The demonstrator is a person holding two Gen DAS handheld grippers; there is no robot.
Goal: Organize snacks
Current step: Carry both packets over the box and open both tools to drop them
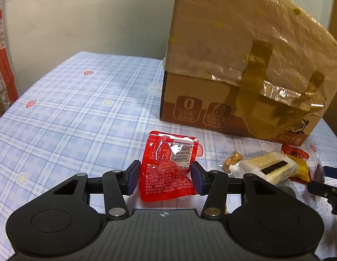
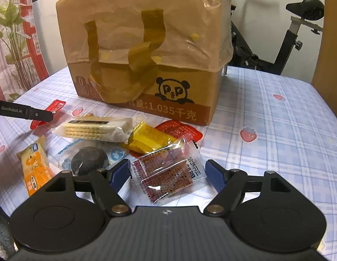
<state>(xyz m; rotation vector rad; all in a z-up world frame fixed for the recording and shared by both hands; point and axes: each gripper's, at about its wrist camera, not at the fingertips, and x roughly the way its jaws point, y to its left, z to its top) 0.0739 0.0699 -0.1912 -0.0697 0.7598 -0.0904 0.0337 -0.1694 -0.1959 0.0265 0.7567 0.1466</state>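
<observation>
Left gripper (image 1: 166, 179) clamped on a red packet (image 1: 168, 169) — pads press both its edges, packet tilted up off the checked cloth (image 1: 70, 113). Right gripper (image 2: 167, 174) stands wide around a clear sachet (image 2: 168, 171); left pad at its edge, right pad apart, no grip. Remaining snacks — wafer pack (image 2: 96, 129), yellow packet (image 2: 150, 140), dark cookie (image 2: 89, 161) — lie in a heap just before the taped box (image 2: 146, 50).
</observation>
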